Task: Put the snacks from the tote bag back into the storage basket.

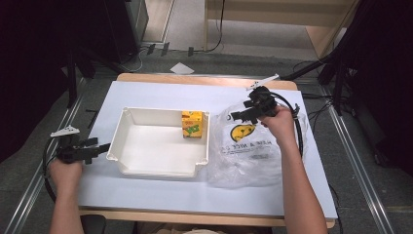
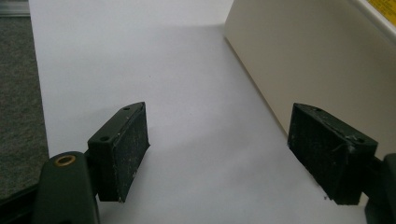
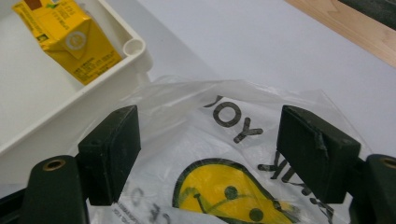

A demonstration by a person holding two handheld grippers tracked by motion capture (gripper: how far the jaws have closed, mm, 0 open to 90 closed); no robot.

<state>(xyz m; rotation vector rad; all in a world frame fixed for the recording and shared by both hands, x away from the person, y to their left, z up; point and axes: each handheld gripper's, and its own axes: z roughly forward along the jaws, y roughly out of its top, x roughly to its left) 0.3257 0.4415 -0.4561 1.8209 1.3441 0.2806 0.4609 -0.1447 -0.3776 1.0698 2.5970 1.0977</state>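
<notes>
Bag-grasp step, judged: right hand-held gripper (image 3: 212, 151), jaws wide and empty over the clear smiley-print plastic bag (image 1: 246, 148) (beside the white bin (image 1: 127, 146) on the worktop), should pinch one film layer.

Three cameras: one fixed overhead, one riding on each hand-held tool.

The high view looks forward and down from above the person's side, taking in the whole desk (image 1: 160, 92), the floor around it and both forearms. The left tool (image 2: 217, 156) camera sits low and close over the desk's white surface (image 2: 140, 70), facing along its two jaws toward the outer wall of the white tray (image 2: 303, 60), which the high view shows mid-desk (image 1: 160, 168). The right tool (image 3: 212, 156) camera hovers close above the clear plastic bag (image 3: 233, 135), angled down at it, catching the tray corner (image 3: 133, 49) and yellow carton (image 3: 70, 39); the high view shares that bag (image 1: 243, 151) and carton (image 1: 192, 124).
</notes>
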